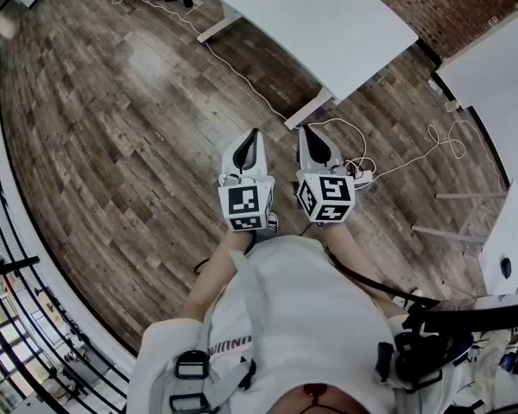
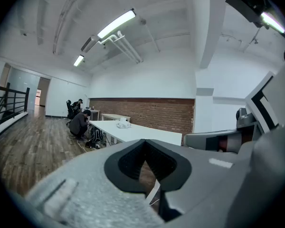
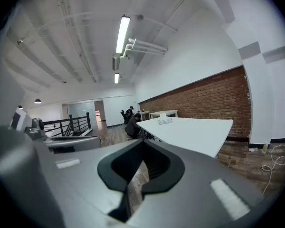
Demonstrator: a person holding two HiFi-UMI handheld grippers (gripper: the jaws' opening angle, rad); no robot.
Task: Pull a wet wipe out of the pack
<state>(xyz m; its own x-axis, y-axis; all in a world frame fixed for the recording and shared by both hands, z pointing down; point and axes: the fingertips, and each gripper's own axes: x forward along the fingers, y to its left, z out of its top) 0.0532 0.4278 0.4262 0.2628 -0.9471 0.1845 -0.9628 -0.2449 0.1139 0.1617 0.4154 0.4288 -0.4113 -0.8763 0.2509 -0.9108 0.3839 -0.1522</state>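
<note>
Holding both tools out roughly level in front of the body, the person is keeping the left gripper (image 1: 252, 138) and the right gripper (image 1: 312, 136) side by side, just apart, over the wooden floor (image 1: 112, 128). Each one's own view is showing its jaws brought together at the tips with nothing between them (only floor is showing through the gap lower down), so both are closed and empty. That is reading as a neutral carrying pose, I judge: nothing is within reach, so there is no reason to be opening either one.

Ahead, a long white table (image 1: 328, 15) is standing with its near corner just beyond the jaw tips, and a white cable (image 1: 242, 72) is trailing across the floor toward its legs. No pack of wet wipes is showing near the grippers. A small white object (image 3: 165, 120) is lying toward the far end of the table, too small to tell whether it is the pack. A person (image 2: 80, 125) is crouching beside that far end. The pulling is looking not yet begun, and finding and reaching the pack is probably coming first
</note>
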